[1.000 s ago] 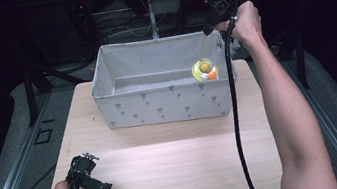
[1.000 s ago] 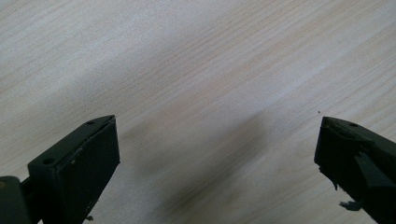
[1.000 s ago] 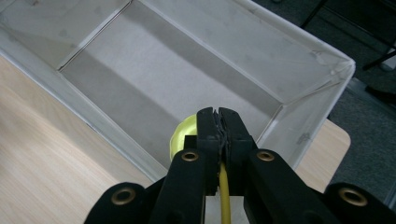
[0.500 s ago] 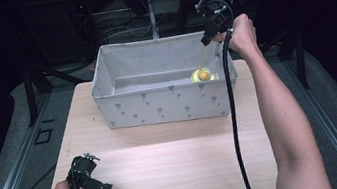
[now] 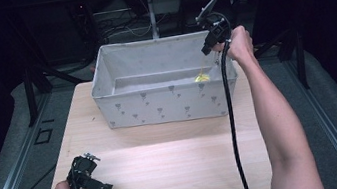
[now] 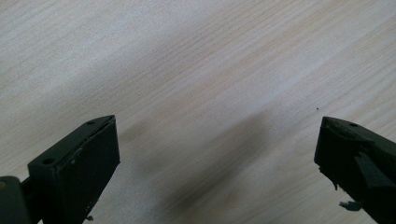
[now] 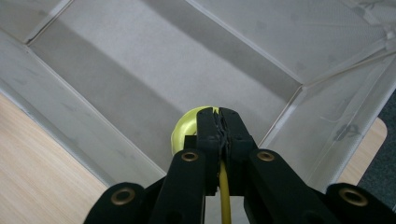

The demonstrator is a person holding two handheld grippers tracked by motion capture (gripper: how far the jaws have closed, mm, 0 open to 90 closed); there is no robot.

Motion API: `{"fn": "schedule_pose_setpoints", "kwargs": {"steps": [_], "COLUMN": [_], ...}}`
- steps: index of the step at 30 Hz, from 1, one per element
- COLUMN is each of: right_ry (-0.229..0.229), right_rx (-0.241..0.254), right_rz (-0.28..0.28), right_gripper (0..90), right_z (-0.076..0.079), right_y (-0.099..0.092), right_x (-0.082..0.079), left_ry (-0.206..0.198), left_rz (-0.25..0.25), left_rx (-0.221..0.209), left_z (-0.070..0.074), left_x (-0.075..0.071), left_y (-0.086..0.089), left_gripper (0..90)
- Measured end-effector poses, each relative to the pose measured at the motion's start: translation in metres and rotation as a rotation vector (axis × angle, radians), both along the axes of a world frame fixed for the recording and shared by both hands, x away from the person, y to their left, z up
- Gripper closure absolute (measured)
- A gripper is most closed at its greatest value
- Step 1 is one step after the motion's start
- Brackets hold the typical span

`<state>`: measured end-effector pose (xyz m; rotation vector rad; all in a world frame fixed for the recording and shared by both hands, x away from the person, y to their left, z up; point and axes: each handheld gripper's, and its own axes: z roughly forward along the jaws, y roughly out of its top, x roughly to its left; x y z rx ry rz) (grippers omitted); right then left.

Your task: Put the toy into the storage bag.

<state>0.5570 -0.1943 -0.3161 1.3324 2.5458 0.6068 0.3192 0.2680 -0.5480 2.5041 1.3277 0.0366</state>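
Note:
A round yellow object (image 5: 201, 77) hangs low inside the grey fabric bin (image 5: 168, 105), near its right end. My right gripper (image 5: 206, 66) points down into the bin and is shut on a thin yellow edge of that object. In the right gripper view the jaws (image 7: 219, 114) are pressed together over the yellow object (image 7: 184, 128), with the bin's pale floor (image 7: 154, 70) below. My left gripper (image 5: 100, 188) rests at the front left of the wooden table (image 5: 176, 159). Its jaws (image 6: 217, 135) stand wide open above bare wood (image 6: 187, 56).
The bin stands across the far half of the table, its rim (image 5: 158, 40) higher than the hanging object. A black cable (image 5: 233, 130) trails from the right gripper along the forearm. Dark frames and a grey floor surround the table.
The right hand has come down and slightly left, and the yellow object has sunk from rim height into the bin. The left hand and its gripper have stayed put.

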Motion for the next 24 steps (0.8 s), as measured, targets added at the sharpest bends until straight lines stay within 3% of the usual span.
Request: {"fn": "schedule_pose_setpoints", "kwargs": {"steps": [19, 24], "right_ry": [0.074, 0.087], "right_rx": [-0.057, -0.043], "right_rz": [-0.028, -0.034], "right_gripper": [87.9, 87.6], "right_z": [-0.035, -0.041], "right_y": [-0.013, -0.014], "right_x": [-0.004, -0.004], "left_ry": [0.005, 0.006], "left_rz": [-0.003, -0.003], "left_rx": [0.004, 0.003], "left_z": [0.0, -0.001], "left_x": [0.0, 0.0], "left_y": [-0.001, -0.001], "left_gripper": [0.3, 0.3]}}
